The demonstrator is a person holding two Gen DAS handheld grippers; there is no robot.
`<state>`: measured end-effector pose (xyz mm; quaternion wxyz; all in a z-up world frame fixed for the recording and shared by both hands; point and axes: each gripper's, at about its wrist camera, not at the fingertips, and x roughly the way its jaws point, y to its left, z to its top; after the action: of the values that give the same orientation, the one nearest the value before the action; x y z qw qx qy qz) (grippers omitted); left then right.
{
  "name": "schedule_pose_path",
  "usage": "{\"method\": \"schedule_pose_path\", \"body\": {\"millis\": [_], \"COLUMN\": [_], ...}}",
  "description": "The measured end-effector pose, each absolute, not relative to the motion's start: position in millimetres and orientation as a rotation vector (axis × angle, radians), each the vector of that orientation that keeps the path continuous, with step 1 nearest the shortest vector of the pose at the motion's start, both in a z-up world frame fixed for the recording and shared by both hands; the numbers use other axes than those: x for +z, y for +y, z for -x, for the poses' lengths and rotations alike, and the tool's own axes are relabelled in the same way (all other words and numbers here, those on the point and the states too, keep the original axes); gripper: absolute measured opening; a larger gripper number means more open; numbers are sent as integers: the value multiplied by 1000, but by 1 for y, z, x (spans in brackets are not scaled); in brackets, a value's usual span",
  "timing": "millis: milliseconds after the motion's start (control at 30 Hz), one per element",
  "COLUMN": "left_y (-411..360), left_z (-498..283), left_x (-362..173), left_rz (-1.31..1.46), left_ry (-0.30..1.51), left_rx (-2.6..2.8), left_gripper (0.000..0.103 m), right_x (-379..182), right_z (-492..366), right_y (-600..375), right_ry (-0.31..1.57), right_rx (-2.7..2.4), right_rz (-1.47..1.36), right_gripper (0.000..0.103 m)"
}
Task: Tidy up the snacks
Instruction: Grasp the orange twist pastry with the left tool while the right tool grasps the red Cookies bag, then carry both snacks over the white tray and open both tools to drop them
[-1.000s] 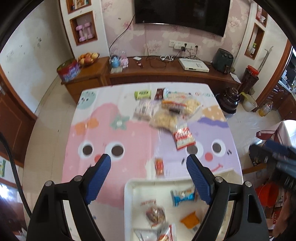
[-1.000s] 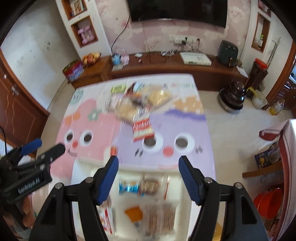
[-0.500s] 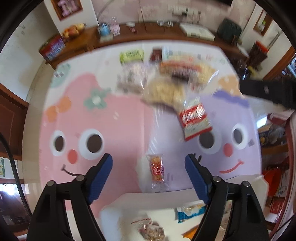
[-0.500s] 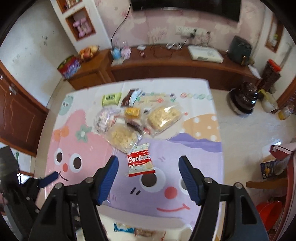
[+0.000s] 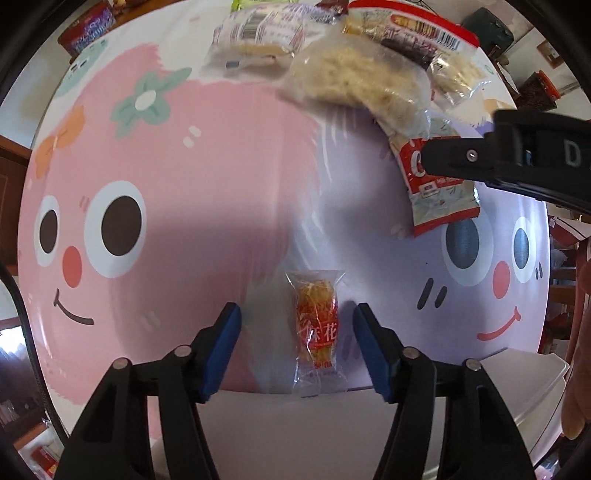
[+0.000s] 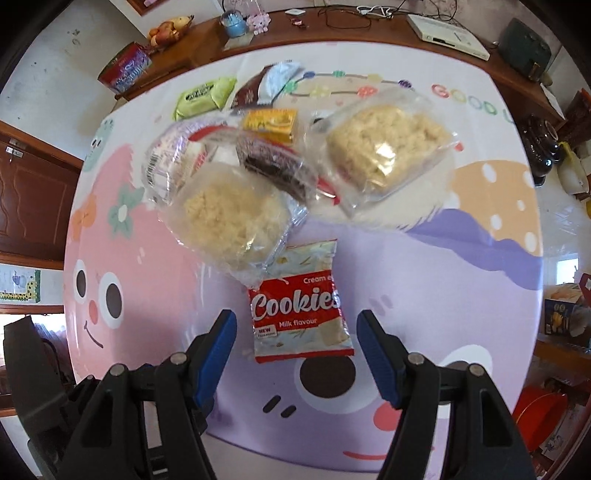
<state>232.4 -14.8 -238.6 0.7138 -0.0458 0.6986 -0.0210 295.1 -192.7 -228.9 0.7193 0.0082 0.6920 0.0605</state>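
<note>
Cartoon-faced tablecloth [image 5: 155,155] in pink and lilac over a living-room table, wooden sideboard [image 6: 332,33] behind. Small clear-wrapped orange snack [image 5: 317,332] lying lengthwise near the table's front edge, framed by the left gripper [image 5: 297,345], whose jaws are closing with the packet between them, blue pads not yet touching the wrapper. White tray [image 5: 517,391] just beside, at the near edge. Further back, red-and-white cookies packet [image 6: 301,314] flat on the lilac half, sitting between the jaws of the right gripper [image 6: 297,349], set wide apart and clear of both sides. Beyond it, a heap of unsorted snacks: two clear bags of pale crumbly cake [image 6: 236,221], a dark chocolate pack [image 6: 277,166], a green packet [image 6: 205,96].

Step in hand, by the look of it: a two-handed pick, one packet per gripper. Next move likely to call for pinching the orange snack across its narrow width, lowering and closing on the cookies, then lifting both toward the tray. Thin, slippery wrappers likely to slide unless caught near the middle.
</note>
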Motion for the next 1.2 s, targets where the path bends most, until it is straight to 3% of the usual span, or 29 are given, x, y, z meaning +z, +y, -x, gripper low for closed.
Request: {"method": "schedule_pose_path", "body": {"millis": [133, 200, 333, 500, 633, 933, 1200], "left_y": [-21, -24, -29, -35, -32, -25, -21], "left_z": [-230, -229, -226, -222, -219, -212, -203], "left_x": [-238, -237, -235, -232, -229, -206, -158], "left_rz": [79, 53, 27, 27, 32, 37, 17], "left_ry": [1542, 1539, 1522, 1501, 1495, 1426, 1322], "left_rx": [-44, -34, -33, -32, -43, -35, -23], "left_gripper": [56, 48, 20, 20, 19, 19, 19], "right_x": [-242, -249, -254, -259, -259, -243, -196], "right_z": [-299, -299, -298, -294, -291, -274, -251], "right_y": [-188, -185, -178, -169, -171, -183, -206], "right_ry": [1550, 1564, 1564, 1557, 1547, 1528, 1468], "right_rx": [118, 103, 92, 57, 64, 54, 60], "right_rz": [-15, -1, 45, 130, 112, 74, 6], "right_gripper": [68, 68, 69, 60, 46, 46, 46]}}
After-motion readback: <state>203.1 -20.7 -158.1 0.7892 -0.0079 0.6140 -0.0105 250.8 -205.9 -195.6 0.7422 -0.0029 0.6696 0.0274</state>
